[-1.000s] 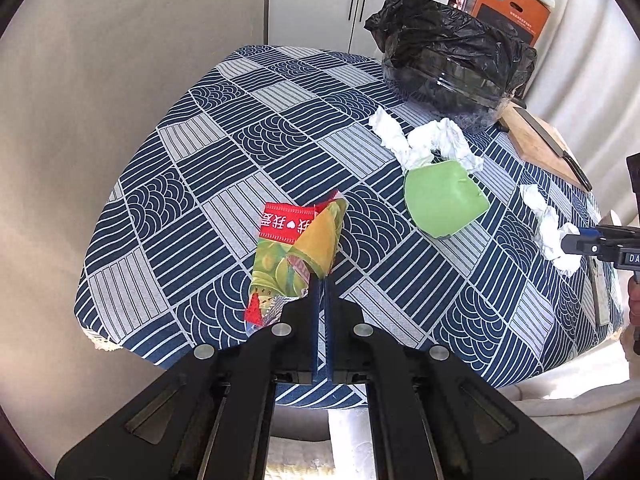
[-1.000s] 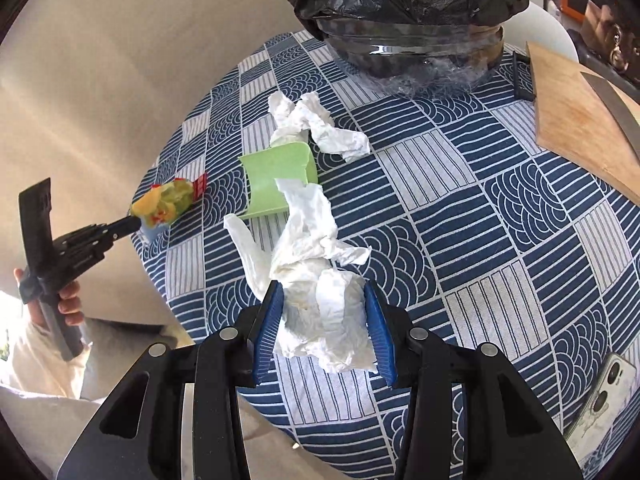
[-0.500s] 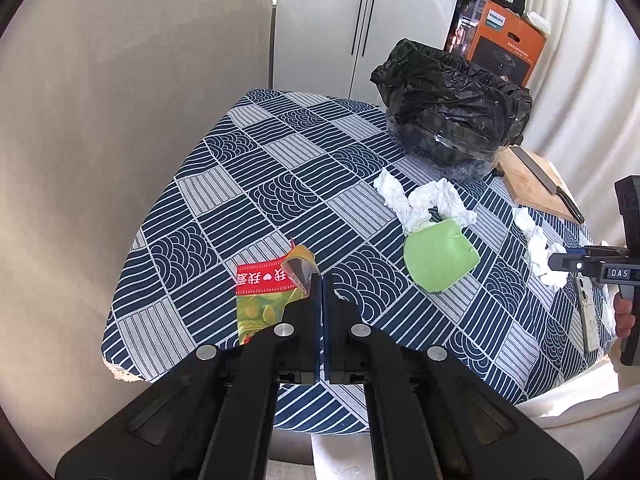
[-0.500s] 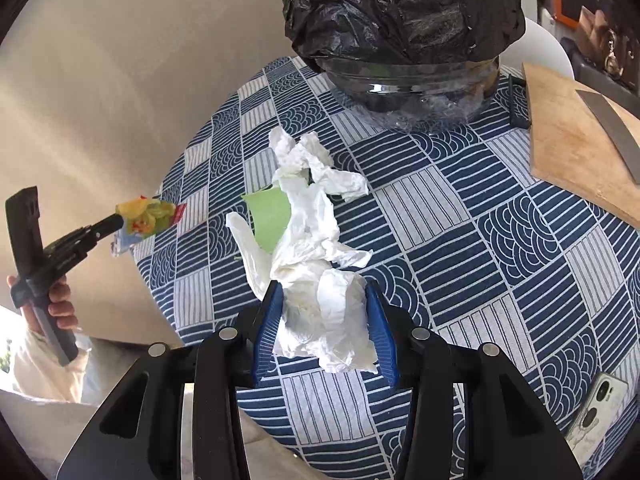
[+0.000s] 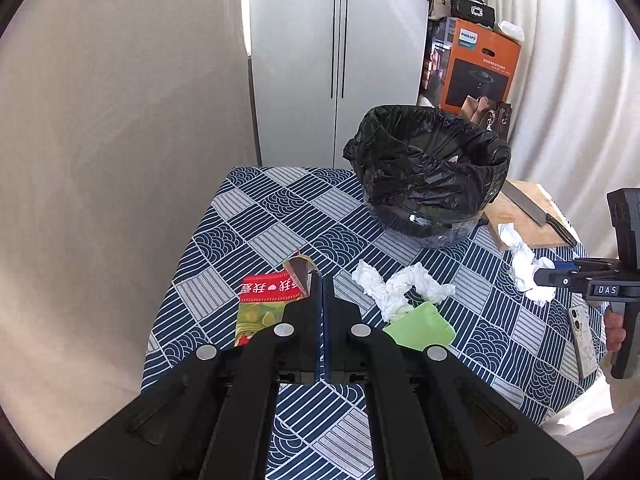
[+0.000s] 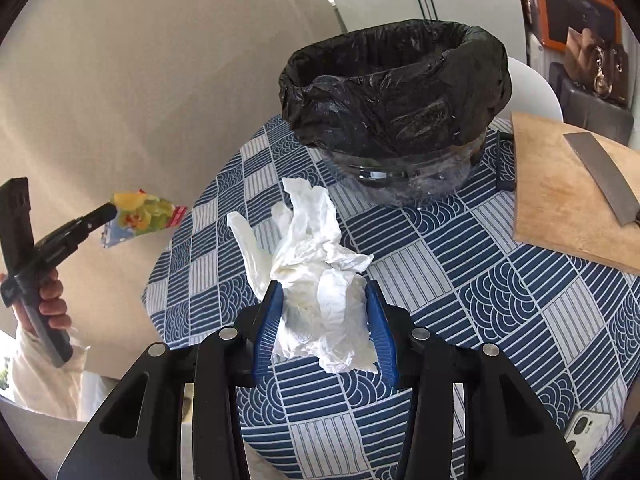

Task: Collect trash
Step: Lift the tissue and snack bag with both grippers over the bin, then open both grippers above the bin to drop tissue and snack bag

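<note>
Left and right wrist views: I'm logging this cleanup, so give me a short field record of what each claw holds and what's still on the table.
left claw: shut on snack wrapper
right claw: shut on crumpled tissue
bin: black liner, on the tablecloth
left on table: white tissues, green packet
also there: phone, knife on cutting board

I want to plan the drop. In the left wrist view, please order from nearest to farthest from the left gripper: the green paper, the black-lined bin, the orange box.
Measured from the left gripper:
1. Green paper: on the tablecloth, just right of the fingers.
2. Black-lined bin: at the table's far right.
3. Orange box: beyond the table, behind the bin.
</note>
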Available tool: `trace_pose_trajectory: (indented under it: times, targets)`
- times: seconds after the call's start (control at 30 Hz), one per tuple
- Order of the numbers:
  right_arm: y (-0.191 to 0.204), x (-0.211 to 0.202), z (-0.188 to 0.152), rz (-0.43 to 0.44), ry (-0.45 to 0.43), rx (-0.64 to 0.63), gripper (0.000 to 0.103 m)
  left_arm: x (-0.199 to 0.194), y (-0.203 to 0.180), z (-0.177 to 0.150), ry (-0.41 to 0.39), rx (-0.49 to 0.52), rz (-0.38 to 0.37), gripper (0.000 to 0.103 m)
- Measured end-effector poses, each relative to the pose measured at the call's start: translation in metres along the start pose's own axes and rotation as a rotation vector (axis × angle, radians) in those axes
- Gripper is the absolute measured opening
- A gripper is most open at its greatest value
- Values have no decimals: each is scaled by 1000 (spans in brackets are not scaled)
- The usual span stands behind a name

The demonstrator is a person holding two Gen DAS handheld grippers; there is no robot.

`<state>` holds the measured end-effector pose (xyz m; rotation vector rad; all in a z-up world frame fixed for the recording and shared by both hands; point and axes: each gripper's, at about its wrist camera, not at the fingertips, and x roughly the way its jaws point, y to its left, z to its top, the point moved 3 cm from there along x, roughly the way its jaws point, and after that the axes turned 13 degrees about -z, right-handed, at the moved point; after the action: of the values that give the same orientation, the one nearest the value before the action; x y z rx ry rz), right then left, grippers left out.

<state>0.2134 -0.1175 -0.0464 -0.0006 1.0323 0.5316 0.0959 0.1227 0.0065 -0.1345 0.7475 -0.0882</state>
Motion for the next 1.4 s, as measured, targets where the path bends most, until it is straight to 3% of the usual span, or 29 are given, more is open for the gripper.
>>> trace_pose_trajectory:
  times: [0.27, 0.67, 1.03, 1.1, 1.13, 1.17, 1.2, 1.23, 1.27, 1.4]
  targets:
    - [-1, -33, 43, 6, -126, 19, 40, 3, -33, 66, -64, 121, -47, 1]
    - [-22, -58, 108, -97, -257, 28, 40, 24, -83, 164, -177, 302, -166, 1]
    - [-35, -34, 167, -153, -282, 50, 41, 87, -101, 209, -167, 389, -298, 1]
    - [-35, -20, 174, -177, -278, 36, 47, 101, -98, 215, -173, 384, -307, 2]
    - [-35, -13, 177, -187, -273, 33, 51, 109, -97, 217, -169, 381, -318, 5]
    - [-34, -6, 179, -198, -268, 30, 69, 116, -94, 219, -160, 375, -336, 20]
    - [-34, 1, 182, -217, -266, 28, 94, 124, -91, 221, -148, 364, -355, 35]
    - [-35, 7, 183, -247, -269, 28, 95, 132, -88, 221, -130, 355, -381, 70]
    - [-36, 12, 184, -281, -272, 26, 94, 139, -86, 221, -116, 349, -395, 89]
    - [-44, 28, 175, -352, -248, 28, 94, 156, -73, 216, -111, 344, -393, 94]
